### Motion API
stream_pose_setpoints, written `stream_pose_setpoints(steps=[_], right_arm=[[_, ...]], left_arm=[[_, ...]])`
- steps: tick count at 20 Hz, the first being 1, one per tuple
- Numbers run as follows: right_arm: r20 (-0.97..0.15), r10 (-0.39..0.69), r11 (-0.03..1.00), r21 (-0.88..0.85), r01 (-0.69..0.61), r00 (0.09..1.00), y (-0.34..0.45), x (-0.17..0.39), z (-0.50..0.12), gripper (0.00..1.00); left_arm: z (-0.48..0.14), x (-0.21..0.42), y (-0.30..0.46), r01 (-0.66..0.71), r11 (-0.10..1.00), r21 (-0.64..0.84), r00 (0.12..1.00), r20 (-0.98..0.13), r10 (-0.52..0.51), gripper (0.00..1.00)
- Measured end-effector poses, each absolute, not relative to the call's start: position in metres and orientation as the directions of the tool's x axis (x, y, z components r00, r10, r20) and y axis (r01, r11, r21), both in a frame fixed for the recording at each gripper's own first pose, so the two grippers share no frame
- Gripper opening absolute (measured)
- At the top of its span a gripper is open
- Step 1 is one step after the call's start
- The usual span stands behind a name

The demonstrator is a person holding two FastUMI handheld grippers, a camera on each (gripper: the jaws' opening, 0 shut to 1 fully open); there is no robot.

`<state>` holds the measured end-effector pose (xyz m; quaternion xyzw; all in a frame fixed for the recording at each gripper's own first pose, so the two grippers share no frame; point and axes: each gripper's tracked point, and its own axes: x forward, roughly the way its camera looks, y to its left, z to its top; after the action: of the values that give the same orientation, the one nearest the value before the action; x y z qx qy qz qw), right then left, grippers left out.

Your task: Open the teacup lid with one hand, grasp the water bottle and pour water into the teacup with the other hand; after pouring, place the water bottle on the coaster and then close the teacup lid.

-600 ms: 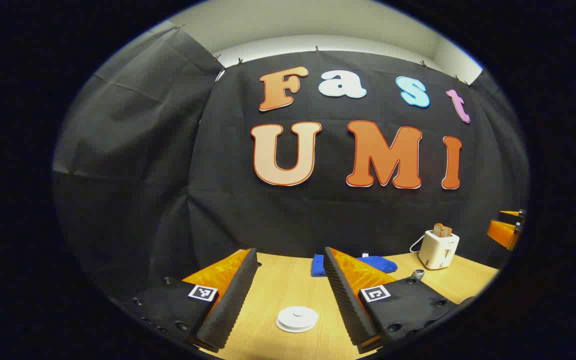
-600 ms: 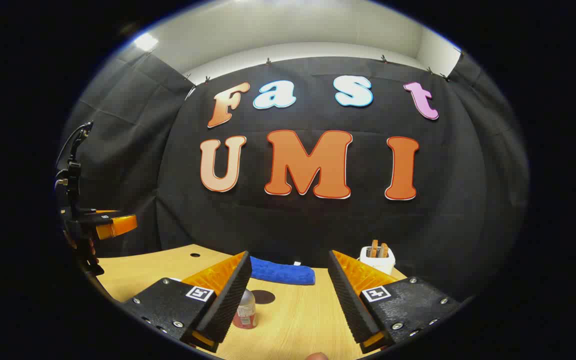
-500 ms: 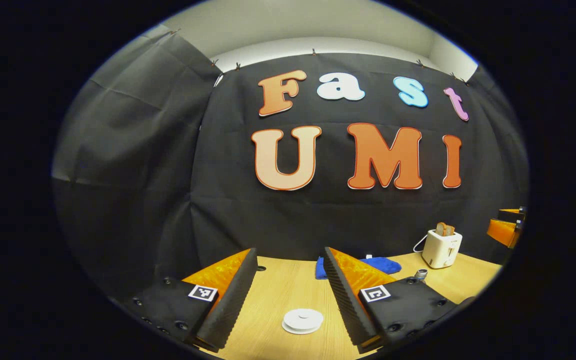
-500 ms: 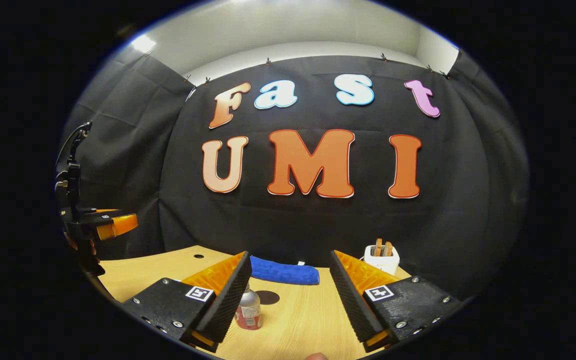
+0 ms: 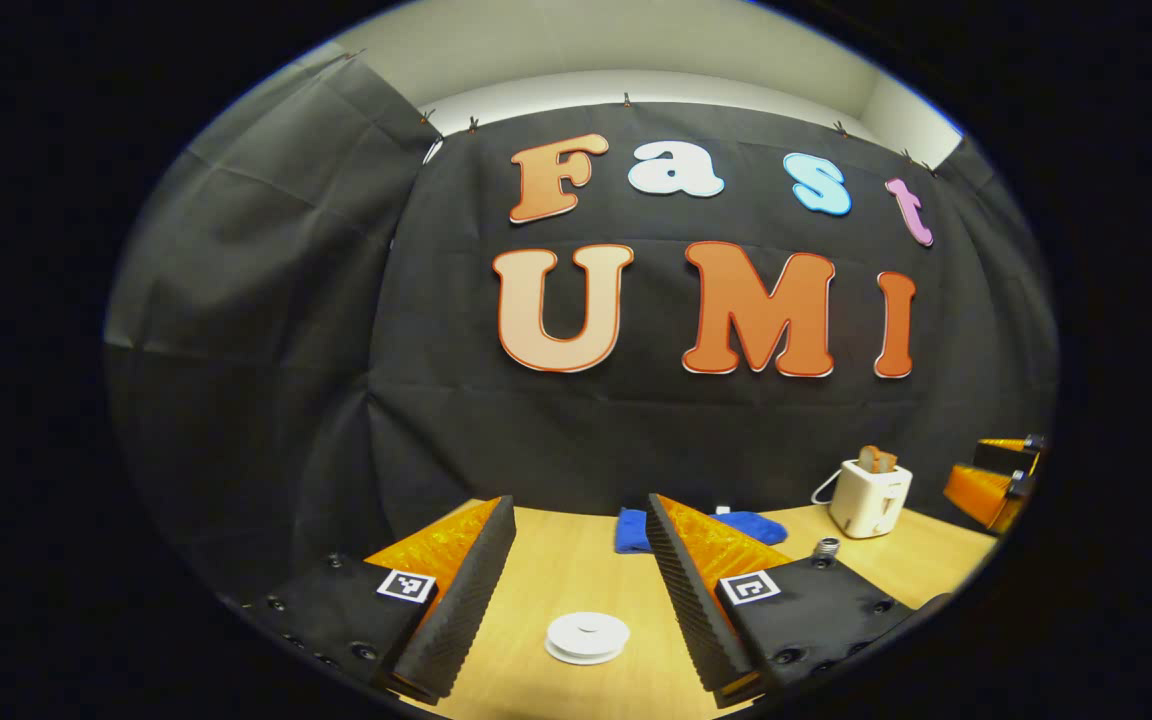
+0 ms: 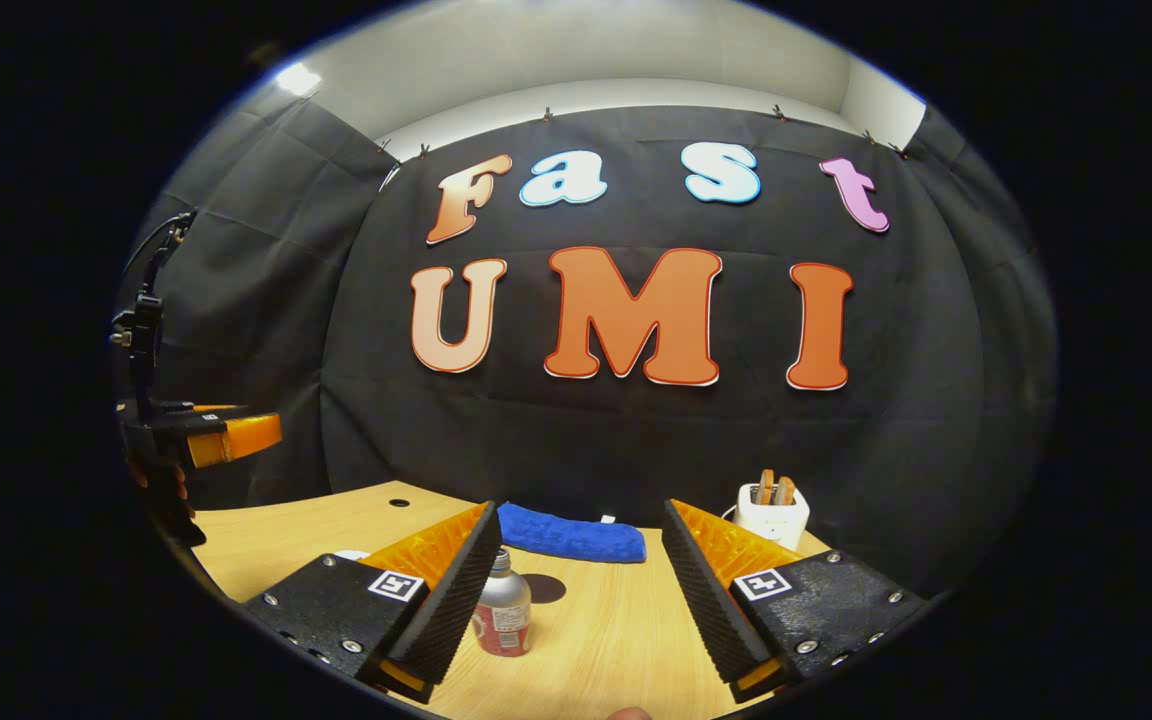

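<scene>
**Both grippers spread, nothing held**

Left gripper (image 5: 576, 590) fingers apart, empty; teacup lid (image 5: 587, 637) lies flat on table (image 5: 556, 560), low between its fingers, just ahead. Right gripper (image 6: 576, 590) fingers apart, empty; water bottle (image 6: 503, 616) upright, beside its left finger. Coaster (image 6: 541, 589) just beyond bottle.

In the right gripper view, the small silver metal water bottle with a red label (image 6: 503, 618) is standing partly behind the right hand-held gripper (image 6: 578, 590)'s near finger, its left side hidden. Beyond the bottle, the dark round coaster (image 6: 542, 588) is partly covered by it. In the left gripper view, only the bottle's cap (image 5: 824, 548) is peeking above a finger, and the folded blue cloth (image 5: 751, 524) is partly hidden.
</scene>
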<state>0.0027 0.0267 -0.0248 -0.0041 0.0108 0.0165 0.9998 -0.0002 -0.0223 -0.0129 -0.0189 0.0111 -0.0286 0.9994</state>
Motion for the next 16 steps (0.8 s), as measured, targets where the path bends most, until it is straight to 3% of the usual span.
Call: stream_pose_setpoints(steps=[5,16], right_arm=[[-0.047,0.048,0.998,-0.033,-0.05,0.998,0.04,0.004,-0.039,0.97],[-0.143,0.096,0.994,-0.037,-0.102,0.985,0.062,0.017,-0.092,0.97]], left_arm=[[-0.029,0.002,-0.037,0.086,0.996,0.03,0.996,-0.038,-0.085,0.88],[-0.107,0.025,-0.039,0.123,0.992,0.034,0.977,-0.181,-0.115,0.88]])
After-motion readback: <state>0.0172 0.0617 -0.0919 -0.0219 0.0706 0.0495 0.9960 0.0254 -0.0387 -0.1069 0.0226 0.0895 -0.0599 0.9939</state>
